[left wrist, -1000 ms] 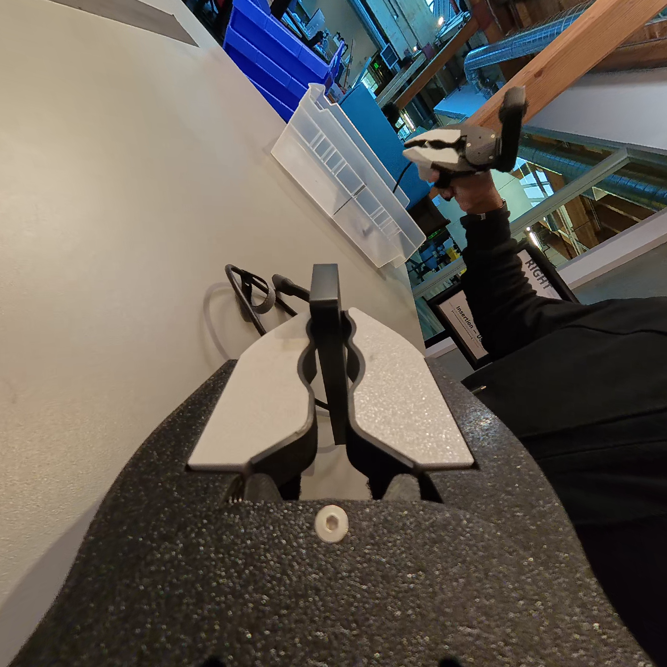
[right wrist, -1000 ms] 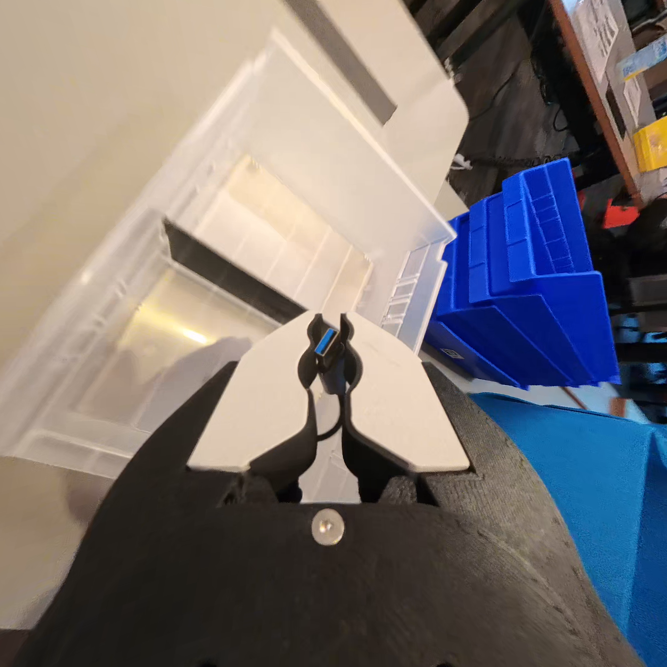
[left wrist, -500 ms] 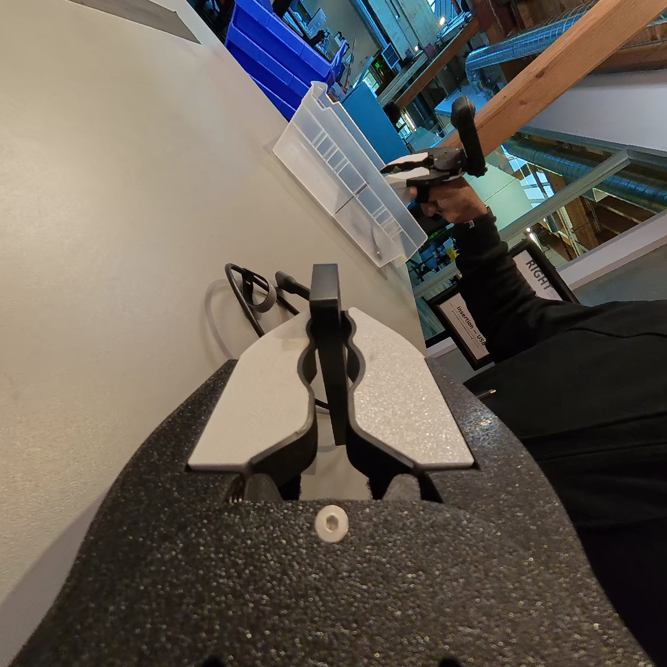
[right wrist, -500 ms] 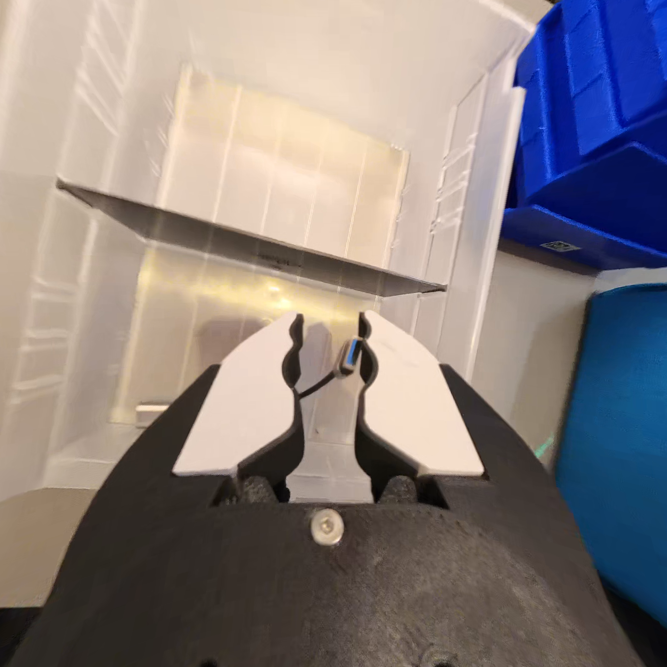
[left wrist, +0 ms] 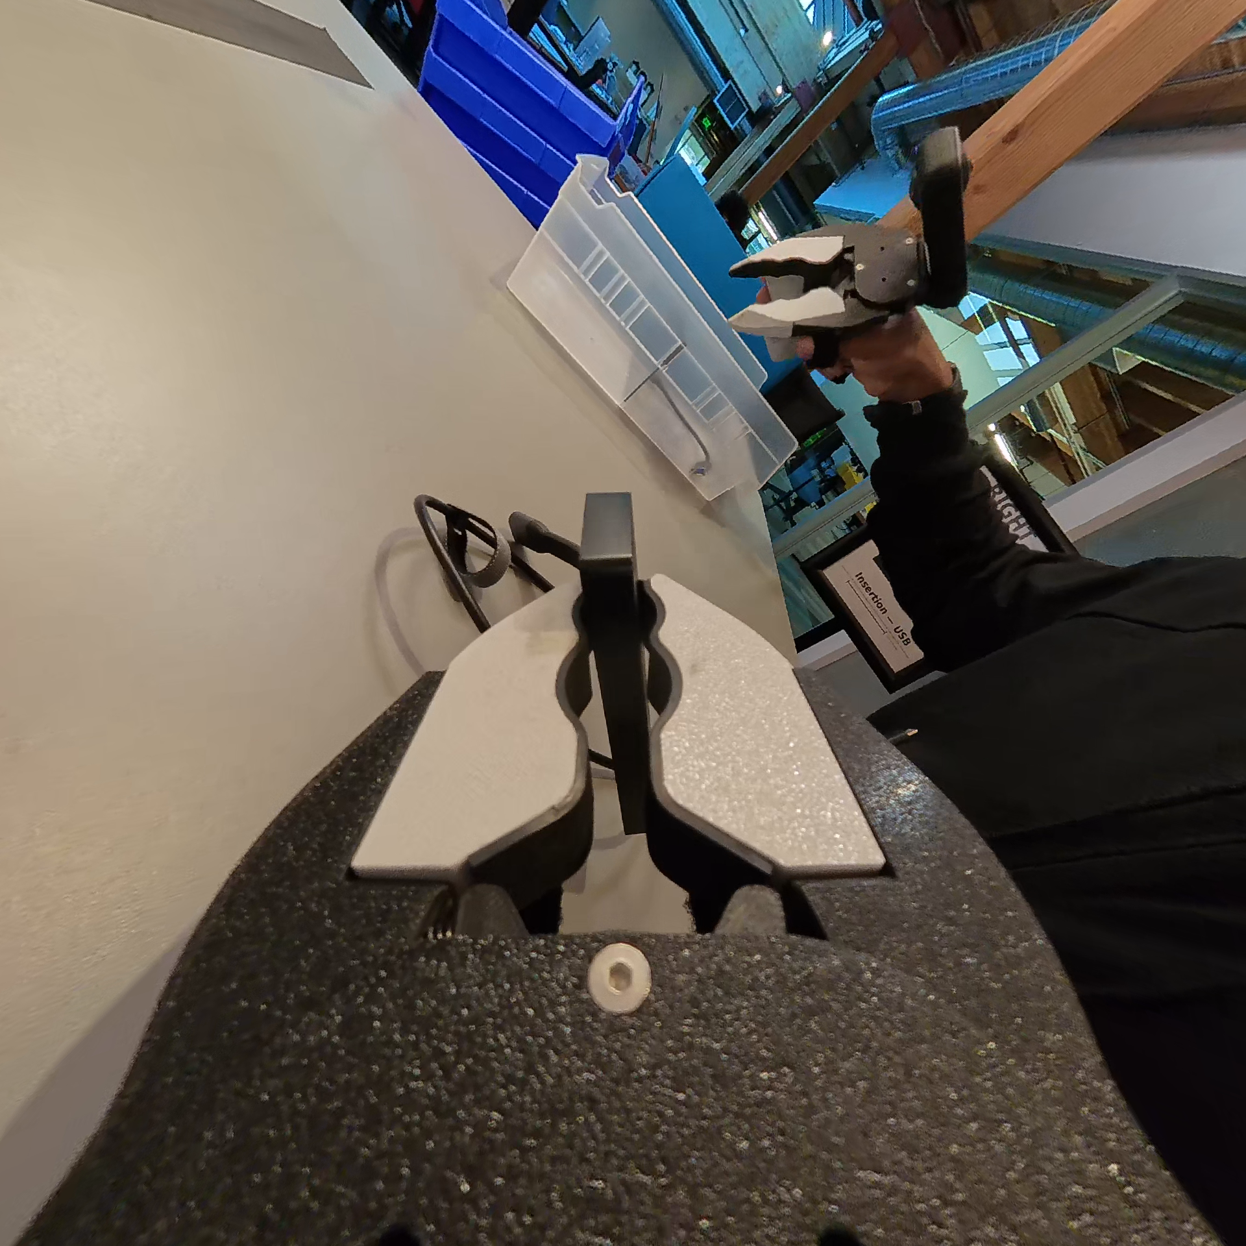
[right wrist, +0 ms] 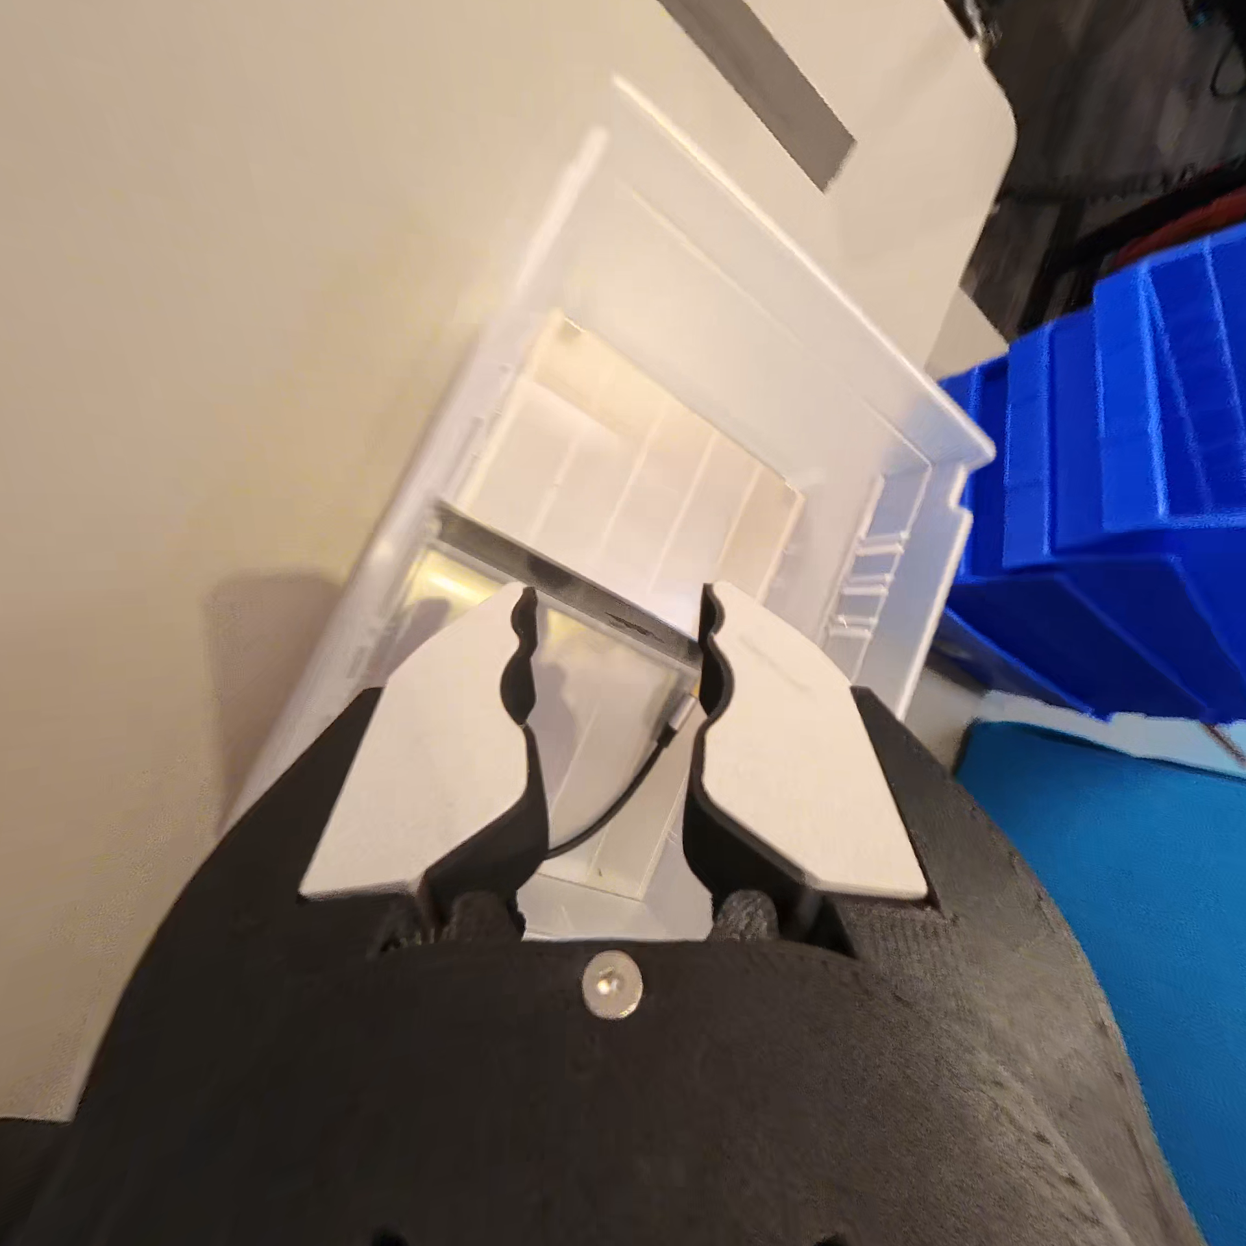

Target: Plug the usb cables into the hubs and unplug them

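USB hub (left wrist: 610,607), a slim flat black slab, stands on edge between the left gripper's (left wrist: 612,617) white fingers (left wrist: 499,735), clamped tight, its long axis running straight out along them and its far end poking past the tips. Just beyond that end, a coiled black cable (left wrist: 465,559) with a strap lies on the pale table (left wrist: 202,404), ahead and slightly left of the tips. Over to the right gripper (right wrist: 613,600): jaws spread wide, nothing between them. Below it, a thin dark USB cable (right wrist: 627,802) lies in the near compartment of the clear plastic bin (right wrist: 897,559), running diagonally up and to the right, its silvery plug end (right wrist: 681,718) partly hidden behind the right finger. From the left wrist view, the right gripper (left wrist: 775,297) hangs above the bin's (left wrist: 647,337) near end, apart from it. Blue bins (right wrist: 1112,539) sit beyond, to the right.
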### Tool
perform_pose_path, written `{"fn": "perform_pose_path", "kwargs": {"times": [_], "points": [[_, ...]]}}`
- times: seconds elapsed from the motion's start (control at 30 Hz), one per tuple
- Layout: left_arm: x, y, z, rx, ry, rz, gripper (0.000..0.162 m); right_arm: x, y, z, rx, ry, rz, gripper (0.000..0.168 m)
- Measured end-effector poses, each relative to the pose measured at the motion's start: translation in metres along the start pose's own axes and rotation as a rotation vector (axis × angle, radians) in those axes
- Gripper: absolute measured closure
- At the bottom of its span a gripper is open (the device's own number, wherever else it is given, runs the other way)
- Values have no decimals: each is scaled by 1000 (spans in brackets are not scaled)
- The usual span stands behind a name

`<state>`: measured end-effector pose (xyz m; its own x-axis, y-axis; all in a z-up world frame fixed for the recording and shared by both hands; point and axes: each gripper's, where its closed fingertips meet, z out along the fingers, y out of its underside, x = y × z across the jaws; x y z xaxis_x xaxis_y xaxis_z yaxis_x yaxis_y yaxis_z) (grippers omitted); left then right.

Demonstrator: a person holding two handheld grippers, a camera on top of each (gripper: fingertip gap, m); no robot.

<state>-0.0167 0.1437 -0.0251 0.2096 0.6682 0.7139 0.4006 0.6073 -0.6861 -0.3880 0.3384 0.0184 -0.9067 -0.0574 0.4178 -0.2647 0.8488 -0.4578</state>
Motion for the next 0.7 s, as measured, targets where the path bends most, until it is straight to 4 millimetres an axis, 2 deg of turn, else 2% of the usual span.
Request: {"fn": "perform_pose_path", "kwargs": {"times": [0.17,0.27,0.4,0.53,0.63,0.7], "points": [[0,1,0,-3,-4,-7,150,-59,-49,-7,-2,22,-167,127],[0,1,0,-5,-3,-10,150,-112,-91,-6,71,-46,-239,129],[-2,2,0,-9,-5,-13,150,-186,-134,15,152,-145,-351,132],[-6,4,-2,-12,-7,-26,150,-251,-165,39,207,-239,-415,133],[-10,5,-4,-14,-9,-36,150,-285,-182,50,241,-279,-457,132],[-11,5,-4,-15,-10,-39,150,-300,-191,53,260,-300,-474,132]]}}
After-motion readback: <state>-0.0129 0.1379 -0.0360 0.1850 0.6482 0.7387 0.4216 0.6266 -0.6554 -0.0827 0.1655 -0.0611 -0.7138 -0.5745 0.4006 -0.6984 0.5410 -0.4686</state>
